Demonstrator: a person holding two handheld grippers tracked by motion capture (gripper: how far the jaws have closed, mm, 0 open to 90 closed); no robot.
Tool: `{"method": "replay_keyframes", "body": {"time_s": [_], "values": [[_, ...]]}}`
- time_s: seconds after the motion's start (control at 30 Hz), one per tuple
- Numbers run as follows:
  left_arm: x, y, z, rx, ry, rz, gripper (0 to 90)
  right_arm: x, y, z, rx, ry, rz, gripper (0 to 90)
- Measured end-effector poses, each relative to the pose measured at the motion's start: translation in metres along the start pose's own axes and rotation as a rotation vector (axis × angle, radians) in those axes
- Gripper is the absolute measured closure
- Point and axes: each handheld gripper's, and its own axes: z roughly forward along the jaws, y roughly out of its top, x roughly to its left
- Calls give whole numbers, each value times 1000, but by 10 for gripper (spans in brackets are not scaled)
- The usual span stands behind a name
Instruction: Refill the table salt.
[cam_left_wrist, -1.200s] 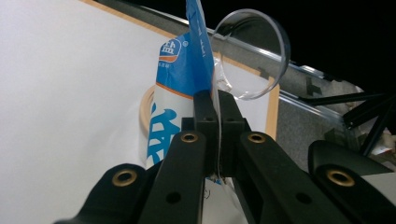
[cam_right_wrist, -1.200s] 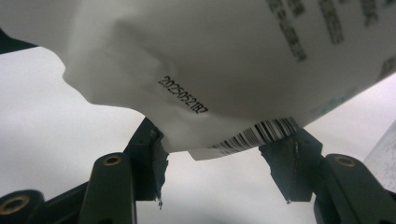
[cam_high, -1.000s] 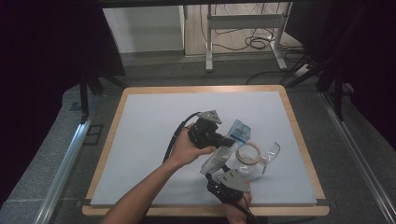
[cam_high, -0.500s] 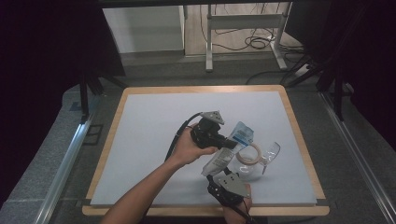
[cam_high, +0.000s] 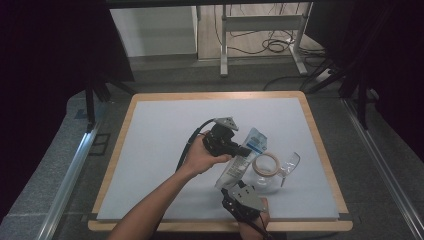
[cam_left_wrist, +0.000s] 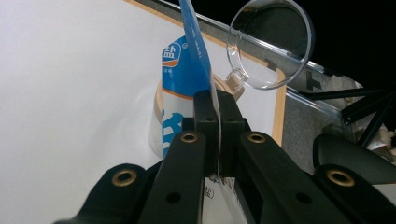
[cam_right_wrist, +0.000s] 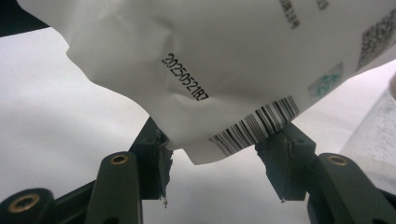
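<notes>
A blue-and-white plastic bag (cam_high: 243, 159) lies slanted over a tan tape ring (cam_high: 266, 164) on the white mat. My left gripper (cam_high: 246, 150) is shut on the bag's upper edge; in the left gripper view the thin blue film (cam_left_wrist: 184, 60) stands pinched between its jaws (cam_left_wrist: 215, 100). My right gripper (cam_high: 229, 188) points at the bag's lower end from the front edge. Its jaws (cam_right_wrist: 217, 154) have just been closing, and the bag's white barcode corner (cam_right_wrist: 224, 65) hangs between them with gaps still showing.
A clear plastic scoop (cam_high: 289, 165) rests beside the tape ring, and it appears past the bag in the left gripper view (cam_left_wrist: 273, 42). The white mat (cam_high: 160, 135) has a wooden rim (cam_high: 122, 135). A metal rail runs along the table's left side (cam_high: 65, 185).
</notes>
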Motion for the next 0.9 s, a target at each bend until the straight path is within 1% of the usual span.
{"method": "replay_keyframes", "body": {"time_s": [0.07,0.13,0.17,0.23,0.3,0.4,0.47,0.57,0.73,0.9], "values": [[-1,0,0,-3,-7,0,900,0,2,1,1,7,-4,478],[-2,0,-1,3,-9,11,900,0,3,2,2,14,-2,478],[-3,0,0,-3,-12,3,900,0,3,2,4,18,-4,478],[-4,0,0,1,-10,11,900,0,4,3,2,20,-8,480],[-5,0,2,0,-15,9,900,0,4,4,5,23,-8,480],[-6,1,4,10,-29,17,900,0,5,5,14,25,5,479],[-6,2,6,16,-33,24,900,1,5,6,12,23,15,479],[-7,4,6,15,-37,23,900,2,7,6,15,13,24,479],[-8,4,7,22,-36,29,900,4,9,8,22,-15,24,477],[-10,5,8,30,-37,36,900,5,9,10,27,-21,29,477]]}}
